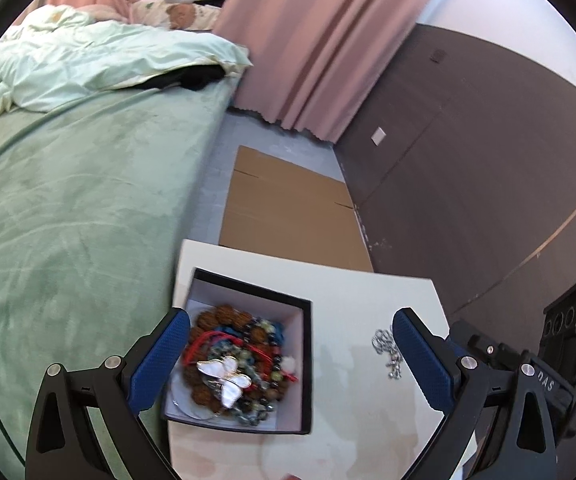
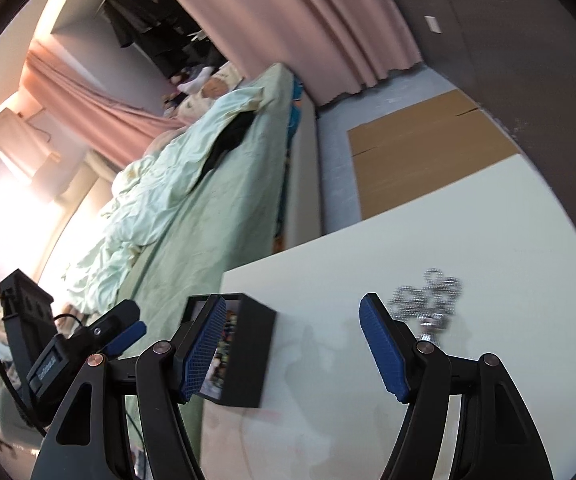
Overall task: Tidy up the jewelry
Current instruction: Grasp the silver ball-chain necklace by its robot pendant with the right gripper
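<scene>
A black box (image 1: 305,360) with a white lining sits on the white table (image 1: 351,288), full of bead strings, a red cord and a white butterfly piece (image 1: 226,376). My left gripper (image 1: 291,356) hangs open above the box with nothing between its fingers. A silver chain (image 1: 387,350) lies on the table to the right of the box, next to the left gripper's right finger. In the right wrist view the same silver chain (image 2: 427,300) lies just beyond the right fingertip of my right gripper (image 2: 291,344), which is open and empty. The black box (image 2: 248,356) stands by its left finger.
A bed with a green sheet (image 1: 68,208) and a pale quilt (image 1: 100,64) runs along the table's left side. Flat brown cardboard (image 1: 288,208) lies on the floor beyond the table. Pink curtains (image 1: 319,40) and a dark wall (image 1: 467,168) close the far side.
</scene>
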`<state>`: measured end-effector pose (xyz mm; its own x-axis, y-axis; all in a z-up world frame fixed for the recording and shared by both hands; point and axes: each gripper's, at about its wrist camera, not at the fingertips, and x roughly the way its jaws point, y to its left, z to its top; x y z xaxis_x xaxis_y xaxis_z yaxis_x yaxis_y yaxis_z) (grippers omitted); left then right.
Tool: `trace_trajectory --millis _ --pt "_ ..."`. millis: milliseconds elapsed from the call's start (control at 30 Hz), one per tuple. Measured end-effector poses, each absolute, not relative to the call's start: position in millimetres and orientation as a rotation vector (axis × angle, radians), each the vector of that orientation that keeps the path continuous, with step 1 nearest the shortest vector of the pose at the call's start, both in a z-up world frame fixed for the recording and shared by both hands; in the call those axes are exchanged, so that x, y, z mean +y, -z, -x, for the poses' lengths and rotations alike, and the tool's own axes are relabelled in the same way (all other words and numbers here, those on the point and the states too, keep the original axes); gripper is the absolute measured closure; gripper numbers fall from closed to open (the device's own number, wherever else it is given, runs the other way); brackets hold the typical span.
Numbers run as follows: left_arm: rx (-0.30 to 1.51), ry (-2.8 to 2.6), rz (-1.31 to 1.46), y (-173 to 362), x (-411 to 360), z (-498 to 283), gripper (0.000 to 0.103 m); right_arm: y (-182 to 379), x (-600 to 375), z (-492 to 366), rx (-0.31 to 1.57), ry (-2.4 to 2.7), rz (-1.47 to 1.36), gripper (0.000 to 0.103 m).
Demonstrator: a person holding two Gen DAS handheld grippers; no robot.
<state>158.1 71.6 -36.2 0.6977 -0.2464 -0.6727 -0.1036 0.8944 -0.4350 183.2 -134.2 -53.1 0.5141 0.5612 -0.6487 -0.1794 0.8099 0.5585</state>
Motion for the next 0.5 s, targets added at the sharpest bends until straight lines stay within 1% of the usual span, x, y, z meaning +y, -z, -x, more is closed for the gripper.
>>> trace_trajectory --millis 133,300,433,500 --pt "0.798 0.116 0.432 36.0 55.3 -155.0 0.002 56.1 -150.3 -180.4 0.945 -0.42 -0.454 0.033" --pt "0.787 0.156 0.394 34.7 38.2 -149.9 0.008 61.9 -168.1 -176.1 0.97 -0.361 -0.444 0.033" --pt "0.8 0.182 0.378 38.5 26.1 -149.0 0.021 71.9 -178.9 -175.5 1.013 -0.315 -0.44 0.033" --pt "0.811 0.185 0.357 40.6 20.4 -149.3 0.025 79.5 -182.5 -177.0 1.047 -0.287 -0.434 0.033"
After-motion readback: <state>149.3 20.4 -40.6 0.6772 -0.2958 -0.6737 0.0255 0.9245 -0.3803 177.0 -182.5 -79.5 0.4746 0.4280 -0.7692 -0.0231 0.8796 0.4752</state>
